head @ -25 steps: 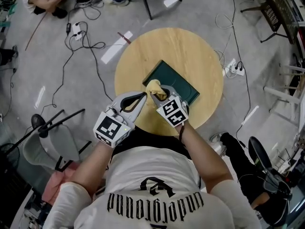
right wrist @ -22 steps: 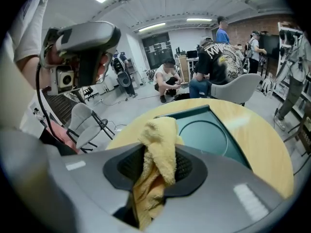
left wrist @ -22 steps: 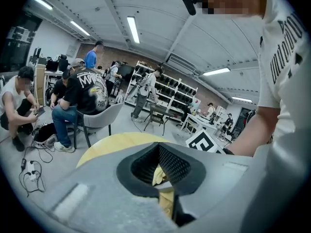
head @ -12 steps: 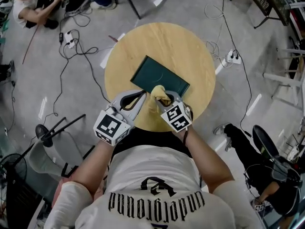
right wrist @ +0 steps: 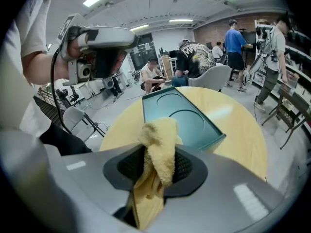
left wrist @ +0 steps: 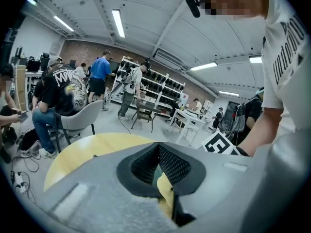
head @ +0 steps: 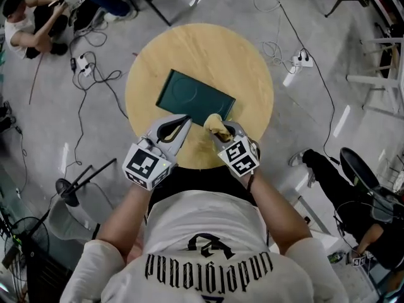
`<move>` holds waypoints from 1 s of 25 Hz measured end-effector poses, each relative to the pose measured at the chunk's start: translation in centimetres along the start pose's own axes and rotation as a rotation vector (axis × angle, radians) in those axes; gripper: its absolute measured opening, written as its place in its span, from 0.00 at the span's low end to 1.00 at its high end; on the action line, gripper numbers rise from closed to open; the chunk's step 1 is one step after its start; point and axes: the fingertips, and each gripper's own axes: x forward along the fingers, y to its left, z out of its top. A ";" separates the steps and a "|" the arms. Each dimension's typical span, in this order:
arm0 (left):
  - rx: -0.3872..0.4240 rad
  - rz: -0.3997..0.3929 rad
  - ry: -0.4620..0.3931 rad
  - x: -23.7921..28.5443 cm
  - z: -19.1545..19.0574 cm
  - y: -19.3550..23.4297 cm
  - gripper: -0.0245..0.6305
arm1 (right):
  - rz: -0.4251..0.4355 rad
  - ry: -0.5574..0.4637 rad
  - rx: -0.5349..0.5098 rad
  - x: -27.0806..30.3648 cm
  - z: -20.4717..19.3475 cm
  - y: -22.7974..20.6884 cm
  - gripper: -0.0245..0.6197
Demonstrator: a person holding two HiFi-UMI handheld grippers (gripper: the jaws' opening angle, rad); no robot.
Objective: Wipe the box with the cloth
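Box point(head: 194, 96), flat and dark green, lies askew at the middle of the round wooden table point(head: 208, 49), its top bare with two ring marks showing in the right gripper view. Right gripper point(head: 221, 130) is clamped on the yellow cloth point(head: 216, 125); the cloth bunches up out of the jaws and sits at the box's near right corner, contact not resolvable. Left gripper point(head: 178, 124) has its jaws together with nothing clearly held, tips at the box's near edge just beside the cloth. Around the table: loose cables point(head: 95, 81) and a power strip point(head: 297, 60) on the concrete floor, seated people point(head: 28, 17) at upper left, a dark stand point(head: 69, 188) at lower left.
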 end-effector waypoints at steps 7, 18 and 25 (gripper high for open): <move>0.025 -0.030 0.019 2.0 0.0 -2.3 0.05 | -0.029 -0.012 0.055 -2.2 -3.1 -1.1 0.20; 0.048 -0.037 0.048 3.3 -0.6 -3.9 0.05 | 0.012 0.047 0.145 -1.4 -8.0 -2.5 0.20; 0.038 -0.029 0.057 3.6 -1.0 -3.3 0.05 | 0.014 0.052 0.150 0.6 -7.8 -3.8 0.20</move>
